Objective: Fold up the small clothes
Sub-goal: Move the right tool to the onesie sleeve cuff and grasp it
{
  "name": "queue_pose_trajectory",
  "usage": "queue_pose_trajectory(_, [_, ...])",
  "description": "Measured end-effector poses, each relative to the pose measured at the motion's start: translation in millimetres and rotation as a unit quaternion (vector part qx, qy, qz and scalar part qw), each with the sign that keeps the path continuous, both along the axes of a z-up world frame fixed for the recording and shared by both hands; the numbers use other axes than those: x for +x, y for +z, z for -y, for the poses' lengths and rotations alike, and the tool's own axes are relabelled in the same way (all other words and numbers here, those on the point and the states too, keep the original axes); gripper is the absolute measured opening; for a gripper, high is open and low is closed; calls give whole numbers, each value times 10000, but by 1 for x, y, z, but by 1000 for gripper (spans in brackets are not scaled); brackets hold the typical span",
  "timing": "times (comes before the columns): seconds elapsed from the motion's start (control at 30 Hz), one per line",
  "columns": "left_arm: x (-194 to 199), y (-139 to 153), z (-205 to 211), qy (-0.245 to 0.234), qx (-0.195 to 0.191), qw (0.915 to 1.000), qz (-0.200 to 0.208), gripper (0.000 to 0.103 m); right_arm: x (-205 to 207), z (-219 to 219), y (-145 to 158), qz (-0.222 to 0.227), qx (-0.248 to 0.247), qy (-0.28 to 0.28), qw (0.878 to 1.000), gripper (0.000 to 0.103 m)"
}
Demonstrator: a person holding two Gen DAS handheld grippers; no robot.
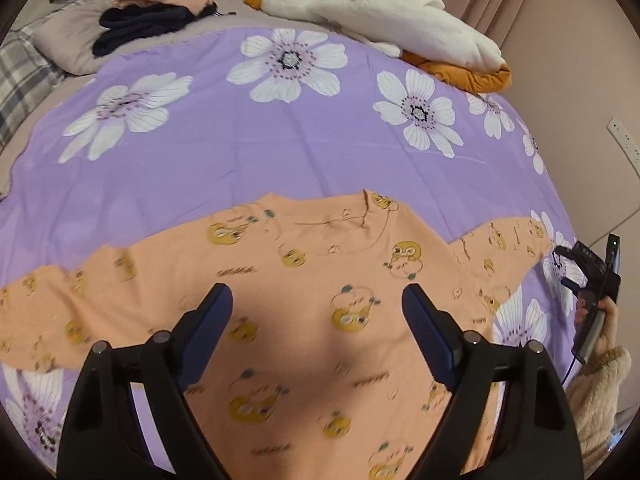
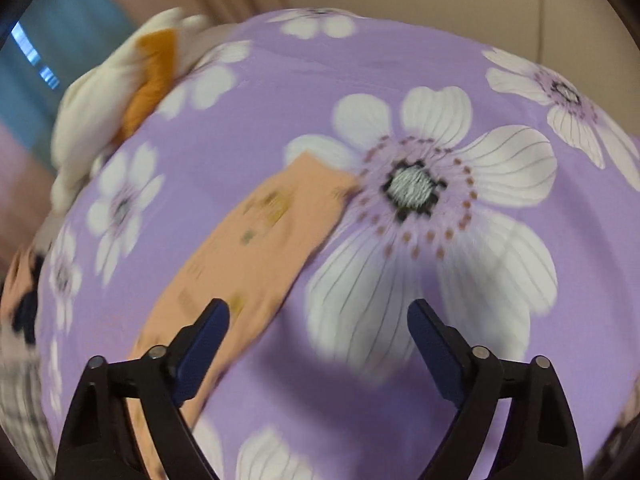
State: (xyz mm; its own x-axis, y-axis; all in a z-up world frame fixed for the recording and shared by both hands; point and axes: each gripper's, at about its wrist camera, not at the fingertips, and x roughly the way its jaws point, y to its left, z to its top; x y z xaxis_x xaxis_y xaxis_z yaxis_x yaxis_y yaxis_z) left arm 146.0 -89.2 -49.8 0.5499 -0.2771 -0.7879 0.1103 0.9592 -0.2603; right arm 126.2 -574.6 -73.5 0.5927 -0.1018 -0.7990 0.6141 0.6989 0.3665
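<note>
Peach shirt [image 1: 320, 280] with yellow cartoon print: spread flat on the near part of the purple floral sheet [image 1: 280, 148], neckline toward the far side, both sleeves stretched out to left and right. Right sleeve [image 2: 248, 240] lying diagonally across the sheet, cuff end just touching a large white flower print. Far edge of the shirt bordered by a wide bare stretch of sheet, open up to the objects at the far side of the bed.

Left gripper [image 1: 318, 308]: angled downward over the shirt body, jaws spread wide, nothing between the pads, shadow cast on the fabric directly below. Not seen touching the cloth.

Right gripper [image 2: 318, 320]: angled downward beside the right sleeve, jaws spread wide and empty, left finger [image 2: 208, 332] over the sleeve edge, right finger over bare sheet. Strong motion blur in this view. In the left wrist view, visible at the right edge past the sleeve cuff, held by a hand [image 1: 604, 320] in a fluffy cream sleeve [image 1: 596, 392].

Surface: bed with smooth sheet, few creases. At the far side: white plush goose [image 1: 380, 16] resting on an orange item, stack of folded clothes [image 1: 160, 8], peach on dark, and plaid pillow [image 1: 24, 76] at left. Curtains and a beige wall beyond.
</note>
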Motion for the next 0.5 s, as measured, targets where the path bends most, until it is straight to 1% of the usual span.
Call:
queue_pose_trajectory(0.03, [6,-2,4,-14,-29,10000,-28,83,8,7,-4,105,97,-12,9999,87])
queue_pose_trajectory(0.1, [15,-6,11,-45,-98,9999,-128,81,22,15,-13,175,419,27,9990,83])
queue_pose_trajectory(0.13, [19,-7,13,-67,-140,9998,-155,80,32,20,-21,206,683,-11,9974,76])
queue_pose_trajectory(0.17, [23,-9,16,-88,-177,9996,-188,79,38,21,-26,263,771,-41,9967,70])
queue_pose_trajectory(0.2, [27,-10,18,-105,-205,9995,-222,79,42,19,-28,314,744,-62,9967,65])
queue_pose_trajectory(0.23, [31,-12,21,-121,-216,9994,-249,79,48,16,-28,355,638,-46,9973,44])
queue_pose_trajectory(0.27, [35,-13,23,-132,-218,9993,-270,79,54,12,-27,327,508,-2,9982,17])
queue_pose_trajectory(0.3, [39,-15,25,-134,-224,9992,-294,79,58,10,-26,342,565,73,9978,10])
queue_pose_trajectory(0.33, [43,-16,26,-134,-233,9992,-305,79,59,18,-26,515,727,59,9960,10])
queue_pose_trajectory(0.4, [51,-18,31,-183,-280,9991,-278,78,51,29,-19,866,816,-55,9929,10])
queue_pose_trajectory(0.47, [57,-21,35,-258,-300,9989,-271,78,34,35,-5,1186,601,-165,9910,10])
queue_pose_trajectory(0.5, [61,-25,39,-320,-350,9984,-305,78,28,39,1,1221,468,-215,9912,10])
